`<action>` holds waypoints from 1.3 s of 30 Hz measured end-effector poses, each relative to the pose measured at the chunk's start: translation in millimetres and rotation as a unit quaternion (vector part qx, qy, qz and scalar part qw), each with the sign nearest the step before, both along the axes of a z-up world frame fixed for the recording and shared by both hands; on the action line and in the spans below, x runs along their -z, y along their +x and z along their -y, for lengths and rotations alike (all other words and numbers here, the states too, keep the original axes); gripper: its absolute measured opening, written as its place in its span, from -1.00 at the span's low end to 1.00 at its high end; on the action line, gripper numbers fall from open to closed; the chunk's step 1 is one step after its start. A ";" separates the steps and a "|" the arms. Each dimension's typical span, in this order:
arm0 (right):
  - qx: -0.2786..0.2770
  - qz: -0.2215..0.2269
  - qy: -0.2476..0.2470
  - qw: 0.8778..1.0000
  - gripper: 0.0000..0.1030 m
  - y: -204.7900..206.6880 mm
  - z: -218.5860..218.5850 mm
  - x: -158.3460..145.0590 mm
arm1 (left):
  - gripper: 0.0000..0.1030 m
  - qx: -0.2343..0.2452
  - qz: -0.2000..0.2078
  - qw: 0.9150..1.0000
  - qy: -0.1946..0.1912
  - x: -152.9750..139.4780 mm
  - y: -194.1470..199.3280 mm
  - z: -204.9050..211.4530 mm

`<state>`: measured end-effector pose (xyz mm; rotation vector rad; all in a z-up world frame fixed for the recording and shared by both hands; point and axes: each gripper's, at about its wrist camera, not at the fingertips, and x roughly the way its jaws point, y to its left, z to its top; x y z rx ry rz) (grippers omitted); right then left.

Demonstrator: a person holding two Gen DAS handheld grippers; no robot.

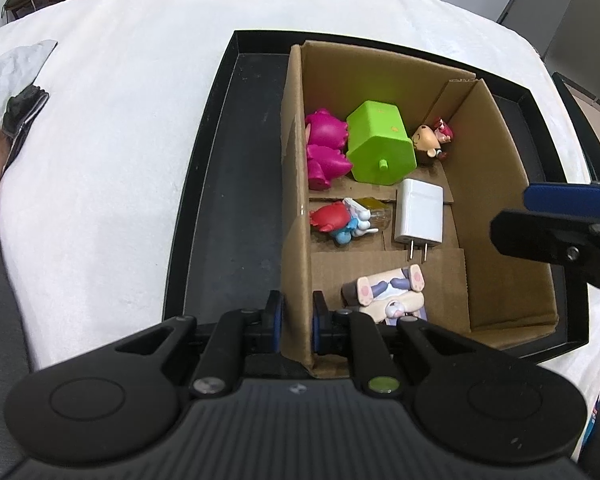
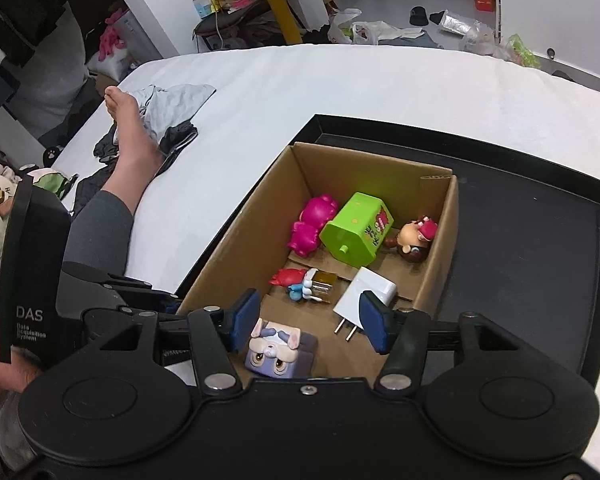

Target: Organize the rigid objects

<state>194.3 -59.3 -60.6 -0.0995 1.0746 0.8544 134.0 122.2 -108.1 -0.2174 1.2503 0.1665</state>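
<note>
Left gripper: clamped onto the left wall of the cardboard box, near its front corner. One blue pad sits outside the wall, the other inside, both pressed right up against the cardboard.

Right gripper: wide open, nothing between the fingers, hovering over the near end of the box. In the left wrist view it pokes in from the right edge, above the box's right side.

Cardboard box: open top, sitting inside a shallow black tray, pushed toward the tray's right side so there's a bare strip of tray floor on the left. The tray is on a white sheet.

Far end of box: pink toy against the left wall, green plastic block lying tipped over just beside it, and a little brown-headed figure on the other side, near the right wall.

Middle of box: red and blue figure lying on its side by the left wall, white charger plug next to it with prongs pointing toward the near end.

Near end of box: purple and cream bunny cube, sitting right below the open right gripper, closer to its left finger.

Off to the side: some grey clothes on the sheet, well apart from the tray.
</note>
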 end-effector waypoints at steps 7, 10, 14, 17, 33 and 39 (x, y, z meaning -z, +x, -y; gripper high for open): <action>0.025 0.024 0.005 0.999 0.55 -0.7 17.2 -17.2 | -0.75 -0.002 0.016 1.000 0.020 -25.0 0.7 4.8; 0.040 0.029 0.012 0.999 0.57 0.4 28.9 -25.9 | -0.75 -0.005 0.026 0.999 0.028 -38.1 -1.5 5.9; 0.063 0.035 0.018 0.997 0.68 1.3 42.5 -33.4 | -0.73 -0.012 0.033 0.999 0.026 -53.5 -5.9 7.4; 0.075 0.042 0.023 0.996 0.74 -1.0 50.7 -39.0 | -0.72 -0.014 0.042 0.999 0.026 -65.1 -10.9 10.9; 0.153 0.057 0.043 0.986 1.00 -18.0 85.7 -72.4 | 0.29 -0.022 0.085 0.996 0.012 -129.9 -45.1 18.2; 0.170 0.064 0.056 0.982 1.00 -33.8 92.7 -79.5 | 0.54 -0.018 0.104 0.994 0.014 -147.3 -61.3 18.0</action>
